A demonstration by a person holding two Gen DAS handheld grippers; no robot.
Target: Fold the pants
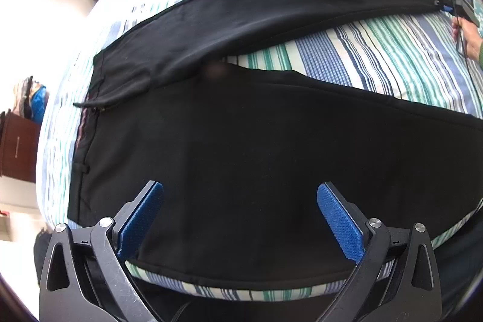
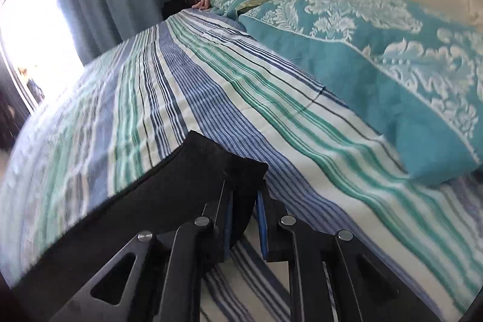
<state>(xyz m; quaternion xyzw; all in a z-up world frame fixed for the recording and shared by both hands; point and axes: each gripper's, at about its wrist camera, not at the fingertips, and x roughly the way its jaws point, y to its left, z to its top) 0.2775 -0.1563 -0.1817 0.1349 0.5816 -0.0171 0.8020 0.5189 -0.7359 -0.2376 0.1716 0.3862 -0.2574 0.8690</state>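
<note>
One bed point(image 1: 377, 50) in a striped sheet carries one pair of black pants point(image 1: 241, 141), spread flat, waistband toward nine o'clock in the left wrist view, two legs running to three o'clock. Two teal pillows point(image 2: 377, 50) lie beyond. The right gripper point(image 2: 244, 201) has its jaws pinched on the far leg's cuff point(image 2: 217, 162); the left gripper point(image 1: 240, 213) hovers over the seat, jaws wide apart and empty. Judged best: carry the cuff across with the cloth taut, matching the leg edges.
</note>
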